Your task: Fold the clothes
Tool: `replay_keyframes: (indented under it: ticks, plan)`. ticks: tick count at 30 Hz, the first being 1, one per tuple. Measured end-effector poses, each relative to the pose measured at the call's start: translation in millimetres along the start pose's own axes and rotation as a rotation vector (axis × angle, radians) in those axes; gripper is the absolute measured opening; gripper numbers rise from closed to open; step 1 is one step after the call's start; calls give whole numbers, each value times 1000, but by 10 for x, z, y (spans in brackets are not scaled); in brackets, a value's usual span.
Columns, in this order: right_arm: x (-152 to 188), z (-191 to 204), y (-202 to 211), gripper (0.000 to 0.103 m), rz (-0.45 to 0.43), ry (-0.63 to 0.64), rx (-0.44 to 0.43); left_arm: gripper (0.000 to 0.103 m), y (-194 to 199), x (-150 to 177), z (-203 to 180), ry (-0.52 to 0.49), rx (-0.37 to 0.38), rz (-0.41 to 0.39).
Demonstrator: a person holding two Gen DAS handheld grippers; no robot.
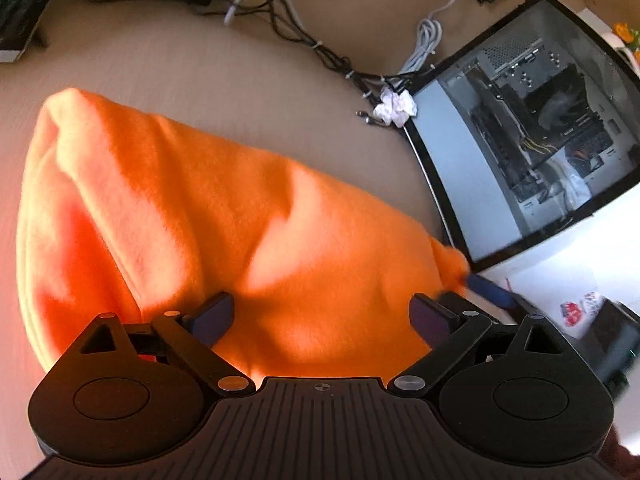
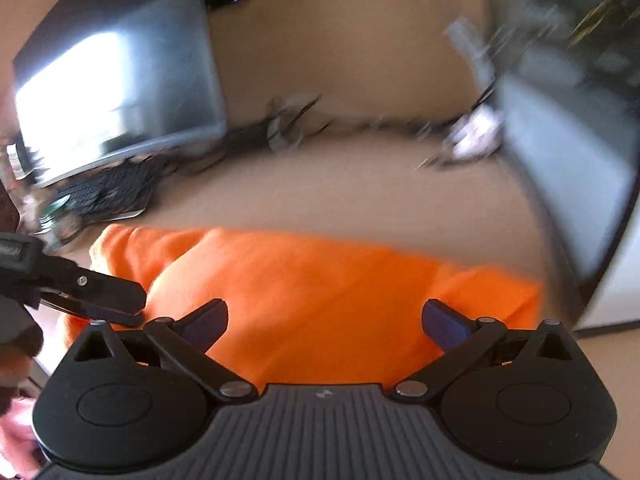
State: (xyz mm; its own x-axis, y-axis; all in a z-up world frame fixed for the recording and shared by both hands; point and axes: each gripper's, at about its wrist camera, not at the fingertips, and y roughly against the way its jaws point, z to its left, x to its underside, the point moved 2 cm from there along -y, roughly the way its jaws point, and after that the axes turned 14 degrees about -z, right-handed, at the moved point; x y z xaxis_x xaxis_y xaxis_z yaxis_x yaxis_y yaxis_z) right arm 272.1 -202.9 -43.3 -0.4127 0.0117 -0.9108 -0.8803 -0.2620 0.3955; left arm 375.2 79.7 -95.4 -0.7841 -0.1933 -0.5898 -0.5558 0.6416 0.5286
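An orange fleece garment (image 1: pixel 224 216) lies bunched on the beige table (image 1: pixel 240 68). My left gripper (image 1: pixel 322 314) is open just above its near edge, nothing between the fingers. The right gripper's blue fingertip (image 1: pixel 492 290) shows at the garment's right corner in the left wrist view. In the right wrist view the garment (image 2: pixel 312 292) spreads across the middle, and my right gripper (image 2: pixel 324 322) is open above it, empty. The left gripper's fingers (image 2: pixel 100 296) show at the garment's left edge there.
A computer case with a glass side panel (image 1: pixel 536 132) stands to the right, touching the garment's corner. A bundle of cables (image 1: pixel 320 48) and a crumpled tissue (image 1: pixel 394 106) lie behind. A monitor (image 2: pixel 116 80) and keyboard (image 2: pixel 108 192) stand at the back left.
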Motion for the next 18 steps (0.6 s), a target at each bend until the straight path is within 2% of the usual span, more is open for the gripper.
replay_keyframes:
  ticks: [1, 3, 5, 6, 9, 11, 13, 15, 18]
  plan:
    - [18, -21, -13, 103, 18, 59, 62, 97, -80, -74, -4, -25, -7, -6]
    - [155, -72, -143, 103, 129, 163, 164, 97, -251, -246, -21, -76, -27, -21]
    - [323, -110, -218, 103, 235, 159, 175, 97, -274, -356, -89, -93, -32, -36]
    - [350, -104, -180, 103, 232, 123, 169, 97, -256, -395, -130, -99, -33, -46]
    - [390, 36, -59, 103, 237, 132, 124, 97, -200, -513, -252, -114, -34, -73]
    - [355, 146, 72, 103, 240, 171, 27, 97, -90, -498, -269, -110, -16, -73]
    - [298, 221, 222, 103, 233, 205, -64, 97, -25, -401, -255, -84, 17, -40]
    - [151, 164, 431, 103, 184, 218, -124, 97, -45, -302, -229, -71, 37, 2]
    - [-65, 40, 578, 103, 106, 193, -123, 97, -203, -196, -173, -81, 9, 49]
